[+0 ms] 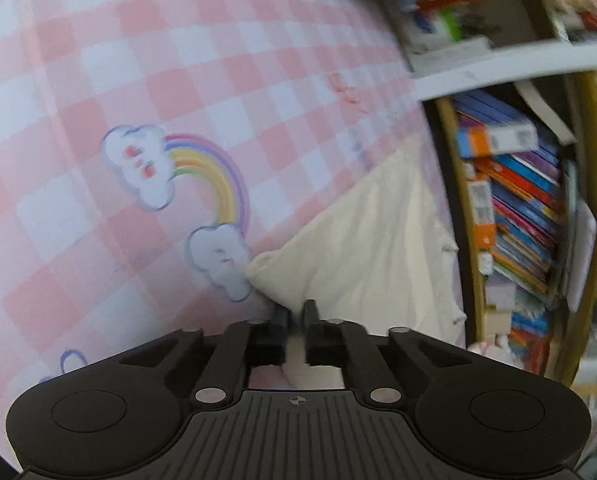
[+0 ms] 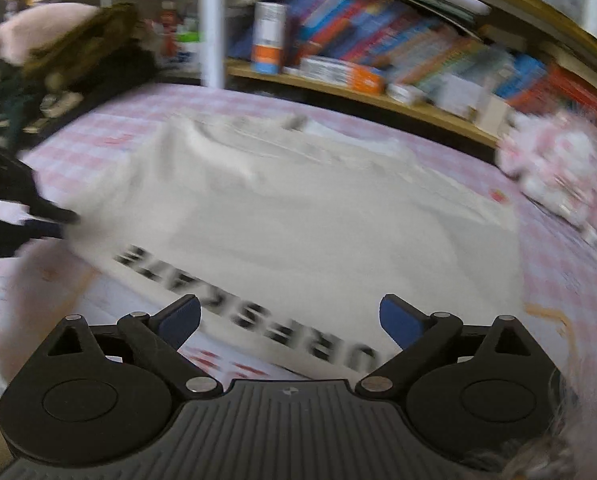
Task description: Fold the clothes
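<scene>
Pink-and-white checked bedsheet fills the left wrist view, rainbow-and-cloud print right in the middle of it. Beyond the sheet's far edge, a bookshelf crammed with colourful books, all blurred. The cream T-shirt lies spread on the sheet, black lettering along its near hem. Left gripper is low over the sheet beside the rainbow, jaws pinched tight on a corner of the T-shirt, cloth tenting up from the grip. Right gripper hovers over the lettered hem, blue-padded fingers spread wide, holding nothing. A pink plush heap sits near the shirt's right edge; bare sheet shows around the shirt's other sides.
</scene>
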Tool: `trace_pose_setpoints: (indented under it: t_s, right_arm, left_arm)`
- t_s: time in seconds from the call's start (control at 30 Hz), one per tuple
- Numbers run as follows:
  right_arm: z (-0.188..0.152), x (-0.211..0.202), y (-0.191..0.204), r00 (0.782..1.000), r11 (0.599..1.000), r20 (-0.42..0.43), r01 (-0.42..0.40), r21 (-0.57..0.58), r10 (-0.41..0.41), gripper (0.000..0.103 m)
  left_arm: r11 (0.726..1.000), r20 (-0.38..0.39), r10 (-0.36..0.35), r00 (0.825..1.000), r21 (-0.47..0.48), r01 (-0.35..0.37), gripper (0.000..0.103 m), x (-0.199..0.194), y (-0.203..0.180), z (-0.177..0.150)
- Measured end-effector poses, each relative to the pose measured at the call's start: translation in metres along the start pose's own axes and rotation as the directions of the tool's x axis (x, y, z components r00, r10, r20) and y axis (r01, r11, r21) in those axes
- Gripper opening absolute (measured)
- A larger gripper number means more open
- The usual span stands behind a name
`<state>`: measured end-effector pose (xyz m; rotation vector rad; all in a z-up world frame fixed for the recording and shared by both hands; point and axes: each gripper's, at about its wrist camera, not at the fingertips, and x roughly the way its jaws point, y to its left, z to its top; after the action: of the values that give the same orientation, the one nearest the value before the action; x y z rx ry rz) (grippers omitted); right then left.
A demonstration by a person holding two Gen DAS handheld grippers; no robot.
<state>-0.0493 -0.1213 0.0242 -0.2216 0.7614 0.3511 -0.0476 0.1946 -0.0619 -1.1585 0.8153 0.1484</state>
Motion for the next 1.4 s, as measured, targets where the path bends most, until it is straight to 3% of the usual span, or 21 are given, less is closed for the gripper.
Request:
trace_pose_setpoints:
  t_s: [0.1,0.17,0.37,0.57,0.67,0.73,0.83,0.9,0.93,1.03,1.1,1.27,1.33,1.37,1.4]
  right_arm:
    - [0.012,0.003,0.025,0.998,0.992,0.021,-0.055,-0.115,0.058,0.097]
    - [0.021,0.006,0.041,0.995,0.978,0.03,-0.09,-0.189,0.098,0.097]
    - [0.045,0.027,0.091,0.98,0.909,0.036,-0.168,-0.381,0.196,0.095]
    - [0.058,0.061,0.132,0.981,0.856,0.015,-0.163,-0.491,0.195,0.09]
    - [0.061,0.074,0.14,0.98,0.849,0.002,-0.169,-0.5,0.197,0.065]
    - [0.063,0.08,0.138,0.979,0.856,-0.023,-0.19,-0.48,0.205,0.016]
    - [0.068,0.087,0.128,0.973,0.886,-0.044,-0.223,-0.407,0.224,0.005]
    - [0.072,0.088,0.119,0.975,0.909,-0.034,-0.218,-0.355,0.22,0.005]
    - [0.075,0.088,0.115,0.976,0.92,-0.028,-0.212,-0.329,0.215,0.005]
    - [0.08,0.085,0.105,0.978,0.939,-0.007,-0.202,-0.279,0.208,0.005]
    - [0.082,0.081,0.1,0.979,0.946,0.009,-0.194,-0.26,0.203,0.005]
    - [0.084,0.076,0.1,0.976,0.946,0.014,-0.207,-0.249,0.217,0.005]
    - [0.082,0.079,0.108,0.969,0.93,-0.028,-0.244,-0.273,0.246,0.006]
    - [0.08,0.081,0.113,0.964,0.921,-0.052,-0.265,-0.286,0.261,0.007]
    - [0.078,0.082,0.116,0.963,0.915,-0.065,-0.271,-0.299,0.263,0.016]
  left_arm:
    - [0.975,0.012,-0.074,0.997,0.209,0.07,0.002,-0.011,-0.03,0.0]
    - [0.95,0.001,-0.099,0.995,0.297,0.094,0.002,-0.013,-0.044,-0.001]
    - [0.935,-0.042,-0.122,0.992,0.33,0.129,0.002,-0.008,-0.048,0.001]
    - [0.913,-0.079,-0.157,0.985,0.369,0.175,0.002,-0.009,-0.055,-0.002]
    - [0.906,-0.087,-0.162,0.983,0.383,0.183,0.003,-0.01,-0.054,-0.003]
    - [0.905,-0.087,-0.161,0.983,0.384,0.183,0.004,-0.013,-0.052,-0.002]
    - [0.916,-0.074,-0.164,0.984,0.36,0.18,0.02,-0.019,-0.043,0.003]
    - [0.932,-0.056,-0.17,0.984,0.315,0.179,0.065,-0.023,-0.031,0.008]
    - [0.944,-0.058,-0.178,0.982,0.273,0.187,0.073,-0.022,-0.024,0.012]
    - [0.967,-0.068,-0.208,0.976,0.135,0.216,0.076,-0.018,-0.001,0.023]
    - [0.966,-0.083,-0.242,0.967,0.069,0.248,0.08,-0.008,0.004,0.027]
    - [0.942,-0.113,-0.333,0.936,-0.093,0.323,0.082,0.018,0.016,0.034]
    - [0.924,-0.12,-0.369,0.922,-0.158,0.349,0.082,0.028,0.02,0.037]
    - [0.917,-0.123,-0.386,0.914,-0.162,0.365,0.083,0.03,0.019,0.037]
    - [0.911,-0.125,-0.402,0.907,-0.159,0.381,0.084,0.031,0.016,0.037]
